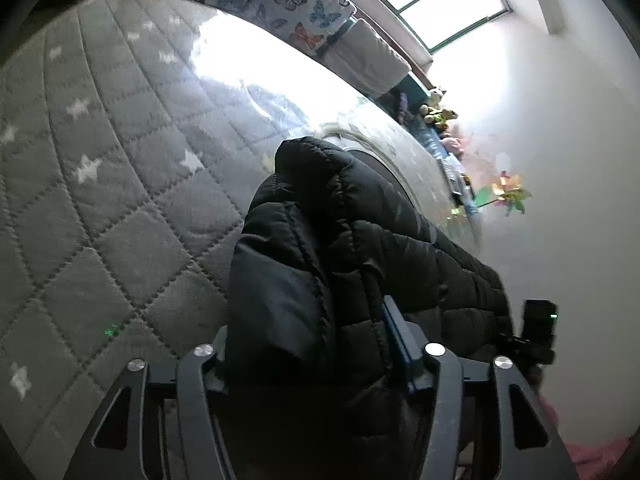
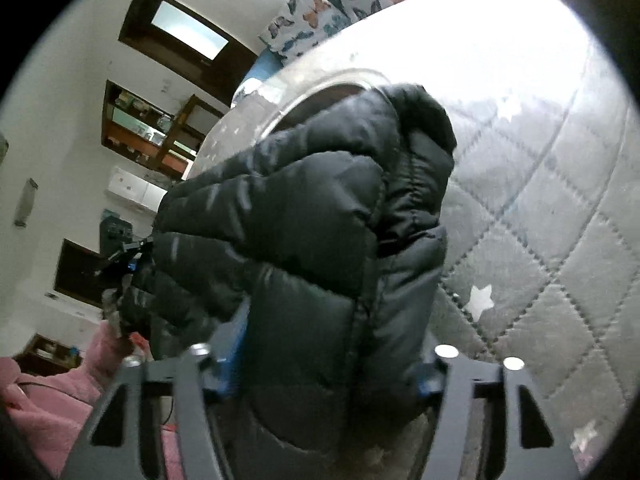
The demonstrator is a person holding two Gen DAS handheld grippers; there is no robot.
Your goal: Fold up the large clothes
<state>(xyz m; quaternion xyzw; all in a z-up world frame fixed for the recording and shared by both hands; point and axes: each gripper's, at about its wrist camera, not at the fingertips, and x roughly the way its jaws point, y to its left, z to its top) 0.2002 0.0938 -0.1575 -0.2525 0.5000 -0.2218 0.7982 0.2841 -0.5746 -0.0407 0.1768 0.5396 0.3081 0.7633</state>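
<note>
A black quilted puffer jacket (image 1: pixel 340 248) hangs bunched between both grippers above a grey quilted bedspread with white stars (image 1: pixel 100 160). My left gripper (image 1: pixel 316 344) is shut on a thick fold of the jacket, which fills the space between its fingers. In the right wrist view the jacket (image 2: pixel 300 220) also fills the middle, and my right gripper (image 2: pixel 332 356) is shut on another fold of it. The right gripper's body shows in the left wrist view (image 1: pixel 538 332) past the jacket's far edge. The left gripper shows small at the jacket's left edge (image 2: pixel 128 252).
Butterfly-print pillows (image 1: pixel 288 0) and a plain grey cushion (image 1: pixel 368 56) lie along the head of the bed under a bright window. Toys (image 1: pixel 436 112) line the bed edge by the wall. The person's pink sleeve (image 2: pixel 60 392) is at lower left; shelves (image 2: pixel 152 132) stand behind.
</note>
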